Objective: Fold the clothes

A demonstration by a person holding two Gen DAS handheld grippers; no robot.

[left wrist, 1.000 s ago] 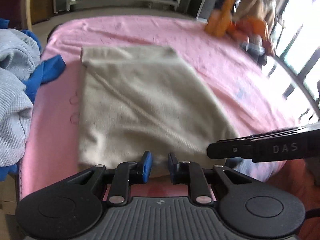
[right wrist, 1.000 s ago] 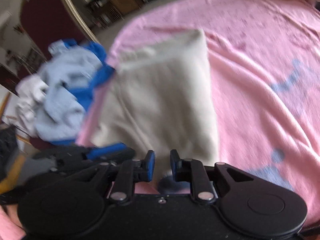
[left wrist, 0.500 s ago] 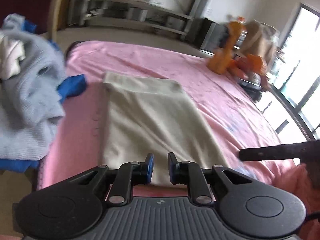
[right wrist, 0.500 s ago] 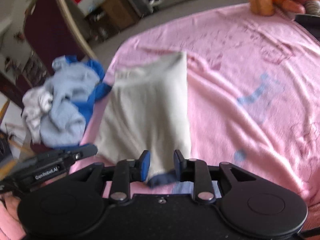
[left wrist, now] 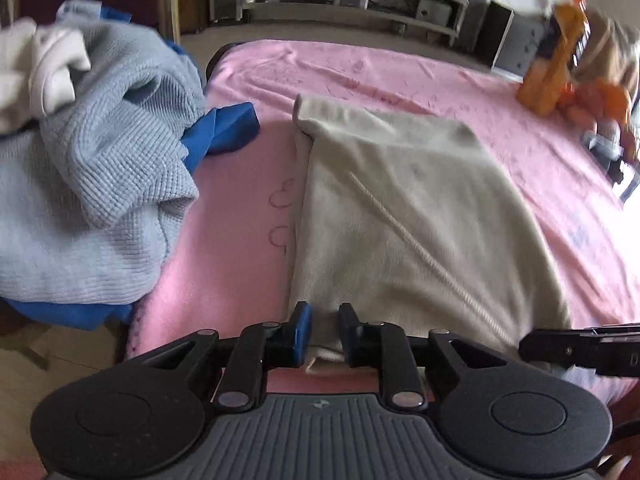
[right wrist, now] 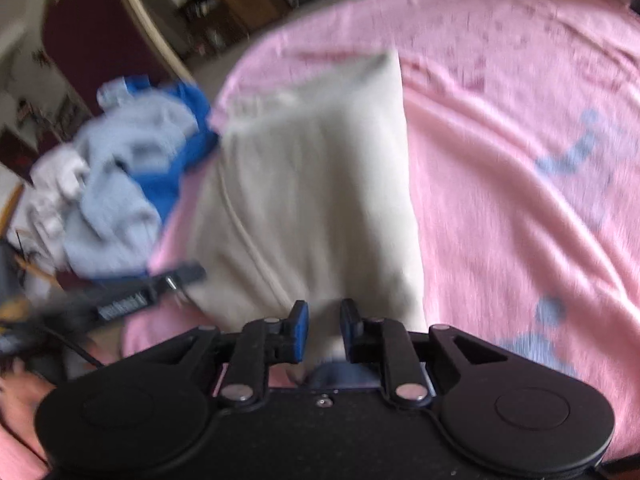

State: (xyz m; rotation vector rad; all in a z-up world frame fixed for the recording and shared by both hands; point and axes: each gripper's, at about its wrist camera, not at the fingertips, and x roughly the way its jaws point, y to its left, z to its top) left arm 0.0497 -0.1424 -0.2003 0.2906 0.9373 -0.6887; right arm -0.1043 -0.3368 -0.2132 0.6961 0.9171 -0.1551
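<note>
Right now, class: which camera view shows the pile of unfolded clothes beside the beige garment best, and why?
The left wrist view. There the pile of unfolded clothes is close and sharp: grey-blue knit, blue fabric, something white on top. The right wrist view shows the same pile smaller and blurred, left of the beige garment.

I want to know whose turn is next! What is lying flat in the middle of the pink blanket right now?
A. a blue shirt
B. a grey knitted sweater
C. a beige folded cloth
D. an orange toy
C: the beige folded cloth lies spread on the pink blanket, while the grey knitted sweater and the blue garment sit heaped at its left edge.
</note>
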